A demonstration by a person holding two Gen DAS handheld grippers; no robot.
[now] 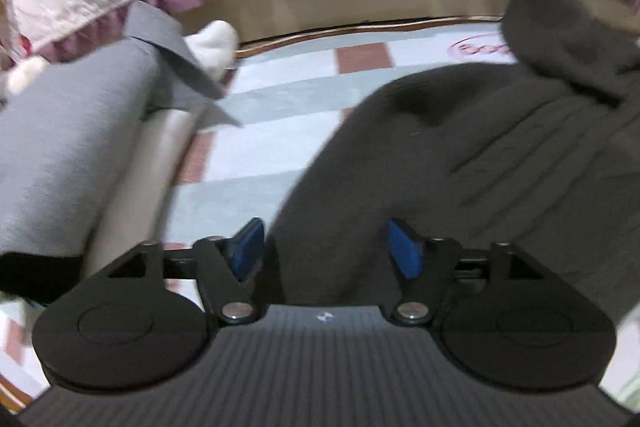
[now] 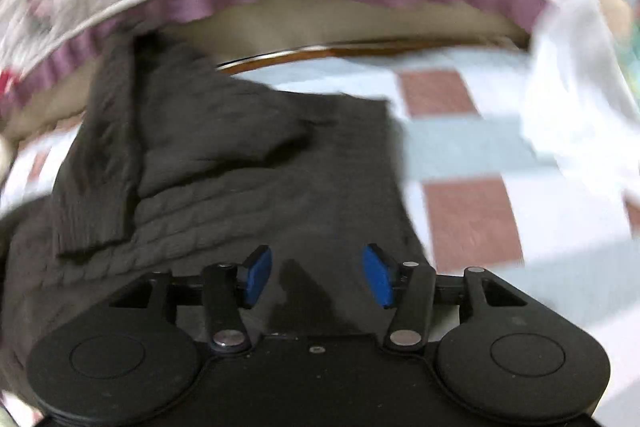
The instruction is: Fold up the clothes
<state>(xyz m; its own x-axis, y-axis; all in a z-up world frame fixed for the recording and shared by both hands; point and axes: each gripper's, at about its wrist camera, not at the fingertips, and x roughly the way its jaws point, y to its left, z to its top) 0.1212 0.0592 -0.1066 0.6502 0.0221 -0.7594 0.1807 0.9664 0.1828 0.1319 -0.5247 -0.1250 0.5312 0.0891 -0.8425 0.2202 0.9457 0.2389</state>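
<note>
Checked mat (image 1: 280, 99) w/ dark sweater (image 2: 280, 167); left claw (image 1: 326, 251) & right claw (image 2: 318, 277) both wide open, empty

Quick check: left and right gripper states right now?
Left gripper: open, around the dark sweater edge.
Right gripper: open, over the same sweater.

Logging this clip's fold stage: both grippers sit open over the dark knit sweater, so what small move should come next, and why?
Probably close the right gripper on the dark sweater edge under it. Both grippers are open, the left gripper too, holding nothing, and one sleeve already lies folded across the body.
</note>
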